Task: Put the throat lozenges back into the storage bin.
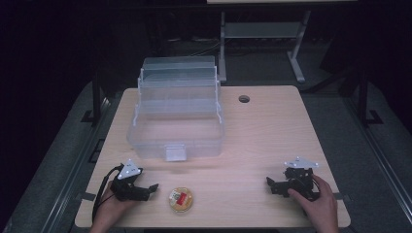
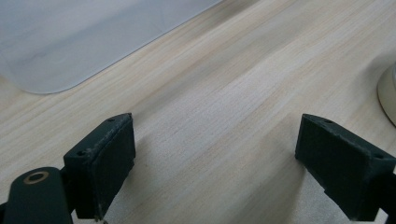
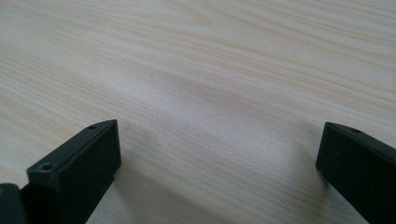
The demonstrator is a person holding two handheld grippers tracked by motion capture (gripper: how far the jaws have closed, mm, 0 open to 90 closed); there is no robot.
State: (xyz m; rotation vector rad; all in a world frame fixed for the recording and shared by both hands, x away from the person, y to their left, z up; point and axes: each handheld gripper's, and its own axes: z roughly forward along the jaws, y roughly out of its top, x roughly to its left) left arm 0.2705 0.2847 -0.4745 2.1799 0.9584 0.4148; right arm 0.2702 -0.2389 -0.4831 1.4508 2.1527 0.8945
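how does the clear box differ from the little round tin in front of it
The clear box is large, see-through and rectangular, opened up with its tiers stepped back; the round tin is small, flat, opaque and yellowish with a red mark on top. The box sits mid-table; the tin lies near the front edge, beside the left gripper. Both rest on the wooden table, held by neither gripper.

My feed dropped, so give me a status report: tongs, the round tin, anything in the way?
Left tongs open, empty, beside round tin. Right tongs open, empty, on bare table. Tin untouched. Clear box open behind; nothing blocking.
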